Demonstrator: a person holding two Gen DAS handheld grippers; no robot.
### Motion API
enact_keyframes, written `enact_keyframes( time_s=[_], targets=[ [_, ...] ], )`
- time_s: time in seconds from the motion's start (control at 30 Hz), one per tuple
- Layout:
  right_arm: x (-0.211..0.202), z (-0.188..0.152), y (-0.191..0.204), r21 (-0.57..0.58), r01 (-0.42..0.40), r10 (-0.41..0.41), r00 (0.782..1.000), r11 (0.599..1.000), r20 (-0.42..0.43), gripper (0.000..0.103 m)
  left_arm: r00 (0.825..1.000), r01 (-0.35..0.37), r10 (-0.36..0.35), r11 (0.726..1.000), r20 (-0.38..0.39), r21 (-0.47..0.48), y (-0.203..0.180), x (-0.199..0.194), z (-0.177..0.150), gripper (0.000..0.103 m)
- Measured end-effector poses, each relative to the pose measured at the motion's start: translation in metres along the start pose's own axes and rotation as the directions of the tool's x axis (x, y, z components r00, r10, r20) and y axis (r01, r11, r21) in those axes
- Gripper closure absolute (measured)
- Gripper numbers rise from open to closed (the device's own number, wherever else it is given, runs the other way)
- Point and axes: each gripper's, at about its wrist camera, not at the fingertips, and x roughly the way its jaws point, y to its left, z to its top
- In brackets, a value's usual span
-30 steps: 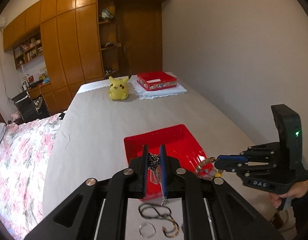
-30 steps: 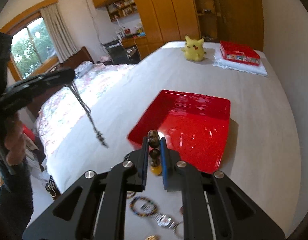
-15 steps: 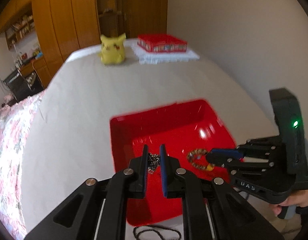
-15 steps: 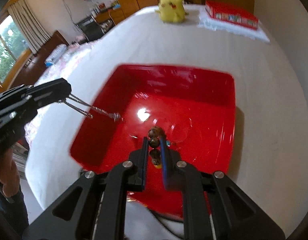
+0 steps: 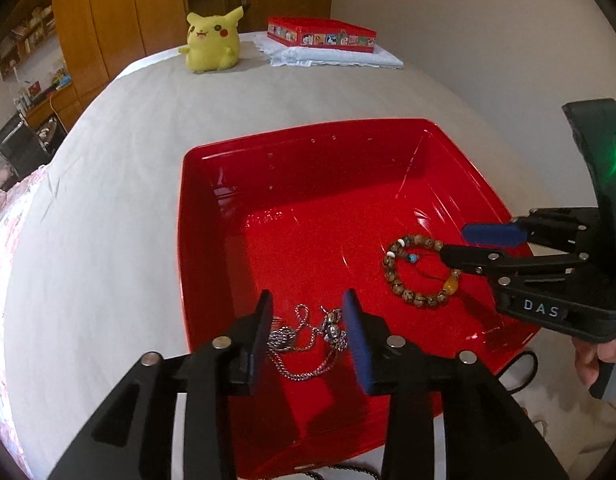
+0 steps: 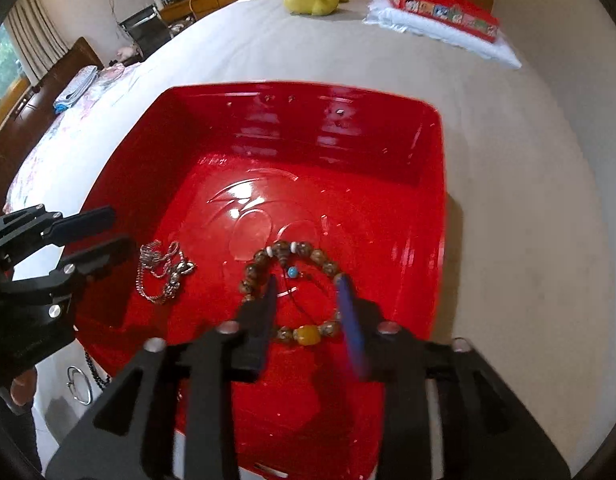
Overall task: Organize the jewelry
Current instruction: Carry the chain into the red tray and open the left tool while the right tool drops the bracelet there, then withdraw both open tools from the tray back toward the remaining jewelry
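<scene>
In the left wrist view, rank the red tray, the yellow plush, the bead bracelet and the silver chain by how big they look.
1. Red tray, by far the largest.
2. Yellow plush, though it sits far back, so its true size is unsure.
3. Bead bracelet and silver chain look about alike; the chain is bunched up and nearer the camera, so no ranking.

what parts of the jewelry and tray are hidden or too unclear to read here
- Brown beaded bracelet, right wrist view: sides covered by the right gripper fingers.
- Silver chain necklace, left wrist view: ends behind the left gripper fingers.
- Red plastic tray: near rim hidden by gripper bodies.
- Loose pieces outside the tray, metal ring: mostly cut off.
</scene>
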Motion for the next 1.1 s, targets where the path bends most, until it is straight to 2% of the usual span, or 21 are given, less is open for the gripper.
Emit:
enact_keyframes(
  time_s=[0.13, 0.3, 0.37, 0.5, 0.63, 0.77, 0.9, 1.03, 1.1],
  targets=[
    [-0.022, -0.003, -0.003, 0.010, -0.014, 0.013, 0.999, 1.000, 0.049, 0.066, 0.999, 0.006, -0.006, 1.000, 0.038, 0.001, 0.003, -0.026, -0.003, 0.063],
    [-0.072, -0.024, 0.006, -0.020, -0.038, 0.040, 0.990, 0.999, 0.134, 0.062, 0.989, -0.019, 0.016, 1.000, 0.148, 0.021, 0.001, -0.088, -0.024, 0.044],
    [-0.096, -0.040, 0.013, -0.047, -0.030, 0.038, 0.983, 0.998, 0.177, 0.055, 0.983, -0.031, 0.026, 0.999, 0.181, 0.028, -0.001, -0.111, -0.037, 0.037],
    [-0.136, -0.078, 0.029, -0.095, -0.025, 0.047, 0.969, 0.995, 0.244, 0.051, 0.973, -0.069, 0.058, 0.997, 0.222, 0.041, -0.004, -0.142, -0.062, 0.028],
    [-0.168, -0.117, 0.040, -0.110, -0.024, 0.056, 0.952, 0.994, 0.301, 0.033, 0.962, -0.103, 0.087, 0.994, 0.258, 0.046, -0.005, -0.164, -0.097, 0.020],
    [-0.188, -0.162, 0.051, -0.117, -0.032, 0.070, 0.939, 0.993, 0.337, 0.019, 0.960, -0.114, 0.105, 0.993, 0.259, 0.020, -0.003, -0.169, -0.133, 0.016],
    [-0.189, -0.211, 0.065, -0.125, -0.030, 0.071, 0.941, 0.992, 0.332, 0.018, 0.965, -0.133, 0.125, 0.991, 0.229, 0.024, -0.003, -0.160, -0.172, 0.016],
    [-0.174, -0.255, 0.081, -0.142, -0.020, 0.061, 0.954, 0.990, 0.295, 0.017, 0.976, -0.118, 0.111, 0.993, 0.187, 0.025, -0.003, -0.141, -0.205, 0.016],
    [-0.164, -0.272, 0.085, -0.124, -0.041, 0.073, 0.959, 0.992, 0.272, 0.018, 0.980, -0.117, 0.112, 0.993, 0.167, 0.020, -0.001, -0.132, -0.217, 0.016]
  ],
)
